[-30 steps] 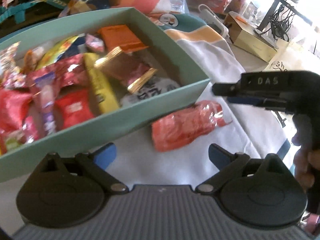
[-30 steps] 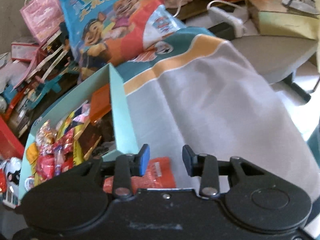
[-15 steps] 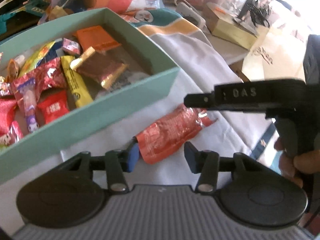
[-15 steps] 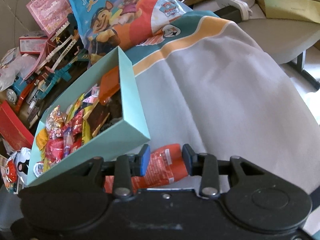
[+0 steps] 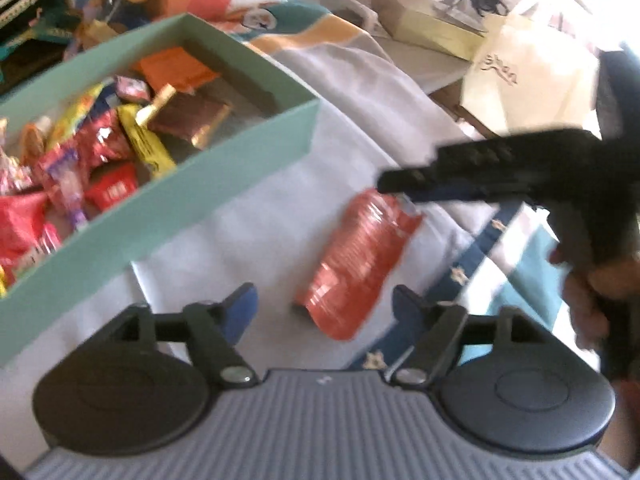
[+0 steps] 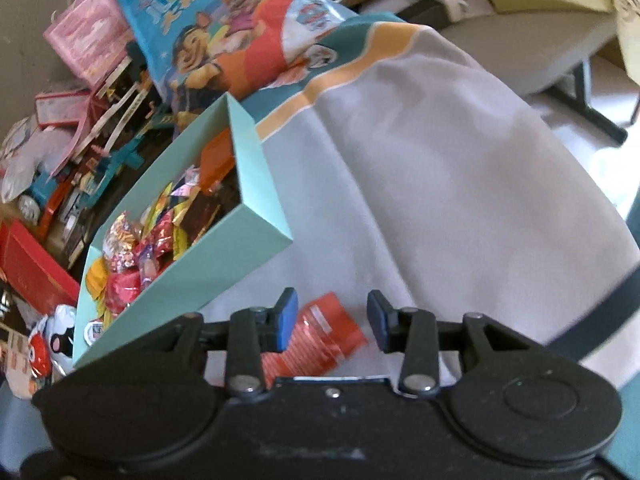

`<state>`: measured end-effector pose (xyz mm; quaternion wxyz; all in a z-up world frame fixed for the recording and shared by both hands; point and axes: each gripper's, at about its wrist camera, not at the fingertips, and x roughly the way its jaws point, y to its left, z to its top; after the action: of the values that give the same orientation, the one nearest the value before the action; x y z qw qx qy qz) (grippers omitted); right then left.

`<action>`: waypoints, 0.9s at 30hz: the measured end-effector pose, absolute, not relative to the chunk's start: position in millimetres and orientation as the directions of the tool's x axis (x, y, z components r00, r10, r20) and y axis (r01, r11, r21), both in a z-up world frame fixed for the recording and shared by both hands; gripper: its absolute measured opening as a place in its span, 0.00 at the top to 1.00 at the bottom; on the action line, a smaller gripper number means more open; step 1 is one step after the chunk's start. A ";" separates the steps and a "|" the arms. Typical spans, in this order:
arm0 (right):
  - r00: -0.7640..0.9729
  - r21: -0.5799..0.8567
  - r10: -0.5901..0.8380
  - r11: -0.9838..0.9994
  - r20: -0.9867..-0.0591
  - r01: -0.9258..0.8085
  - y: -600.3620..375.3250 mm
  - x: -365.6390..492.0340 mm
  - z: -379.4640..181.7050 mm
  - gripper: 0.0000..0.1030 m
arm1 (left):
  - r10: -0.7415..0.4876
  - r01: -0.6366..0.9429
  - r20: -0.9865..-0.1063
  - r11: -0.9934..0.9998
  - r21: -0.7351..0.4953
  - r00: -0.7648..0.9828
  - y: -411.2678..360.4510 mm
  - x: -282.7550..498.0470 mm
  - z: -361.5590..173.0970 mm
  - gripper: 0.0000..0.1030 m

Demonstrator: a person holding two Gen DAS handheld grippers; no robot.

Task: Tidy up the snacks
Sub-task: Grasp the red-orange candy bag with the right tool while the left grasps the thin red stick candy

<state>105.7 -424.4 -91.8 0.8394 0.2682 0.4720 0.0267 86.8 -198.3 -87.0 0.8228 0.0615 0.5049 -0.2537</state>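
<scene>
Jaws on the left gripper (image 5: 322, 306) stand wide apart and have just been opening; the red snack packet (image 5: 358, 262) lies on the grey cloth (image 5: 248, 236) between them, and neither pad touches it. The right gripper (image 6: 332, 320) has its jaws partly apart, also just opening, with the same packet's end showing between the blue pads, loose and flat on the cloth. From the left wrist view the right gripper reaches in from the right above the packet's far end, a hand (image 5: 596, 296) on its handle. Just left of the packet sits the teal box (image 5: 224, 172), holding many wrapped snacks (image 5: 100, 152). Cartoon-print bags (image 6: 224, 28) lie behind the box.
</scene>
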 end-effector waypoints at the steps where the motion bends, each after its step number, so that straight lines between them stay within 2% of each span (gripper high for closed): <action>1: 0.552 0.479 0.298 0.851 -0.779 0.216 -425.5 102.5 -92.4 0.52 | -0.346 0.489 -0.867 0.861 -0.141 0.360 -203.6 90.1 -89.6 0.18; 6: 0.549 0.496 0.308 0.836 -0.777 0.234 -426.7 85.6 -93.6 0.43 | -0.314 0.541 -0.887 0.836 -0.090 0.337 -230.5 97.7 -106.4 0.18; 7: 0.549 0.499 0.309 0.833 -0.776 0.236 -426.5 82.6 -93.5 0.41 | -0.308 0.558 -0.882 0.828 -0.063 0.357 -234.8 96.0 -107.1 0.29; 8: 0.549 0.504 0.312 0.830 -0.775 0.239 -426.9 79.8 -93.5 0.41 | -0.298 0.580 -0.875 0.814 -0.024 0.382 -239.4 92.5 -106.1 0.57; 9: 0.548 0.509 0.316 0.826 -0.774 0.243 -427.5 76.4 -94.3 0.41 | -0.305 0.603 -0.869 0.798 -0.010 0.390 -242.3 89.8 -103.6 0.72; 10: 0.549 0.515 0.320 0.821 -0.772 0.245 -427.4 73.8 -95.0 0.41 | -0.326 0.601 -0.870 0.798 -0.043 0.370 -241.4 90.3 -102.7 0.79; 11: 0.552 0.519 0.322 0.819 -0.769 0.245 -426.4 71.1 -95.2 0.40 | -0.357 0.589 -0.871 0.802 -0.099 0.339 -238.3 93.2 -102.1 0.91; 15: 0.556 0.533 0.332 0.810 -0.762 0.246 -419.1 70.9 -95.5 0.32 | -0.406 0.547 -0.867 0.813 -0.197 0.290 -229.6 95.2 -103.5 0.91; 20: 0.560 0.505 0.319 0.837 -0.764 0.211 -398.3 83.8 -94.7 0.31 | -0.428 0.551 -0.865 0.802 -0.230 0.262 -227.3 89.1 -105.6 0.90; 21: 0.561 0.486 0.307 0.851 -0.768 0.199 -391.7 87.4 -93.7 0.34 | -0.429 0.553 -0.864 0.801 -0.230 0.263 -227.8 88.3 -106.1 0.90; 23: 0.551 0.444 0.278 0.875 -0.787 0.193 -382.3 92.8 -92.3 0.66 | -0.429 0.547 -0.863 0.804 -0.232 0.266 -226.5 89.0 -106.4 0.86; 24: 0.537 0.442 0.287 0.878 -0.793 0.185 -379.9 95.7 -93.6 0.73 | -0.433 0.541 -0.862 0.806 -0.239 0.263 -225.3 89.8 -106.8 0.85; 27: 0.530 0.432 0.282 0.883 -0.800 0.183 -375.6 96.9 -95.1 0.74 | -0.438 0.530 -0.860 0.810 -0.251 0.261 -223.6 90.6 -107.8 0.83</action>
<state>96.9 -375.6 -95.1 0.8412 0.2401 0.4837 0.0294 90.6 -223.6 -107.8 0.7930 0.0438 0.5255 -0.3051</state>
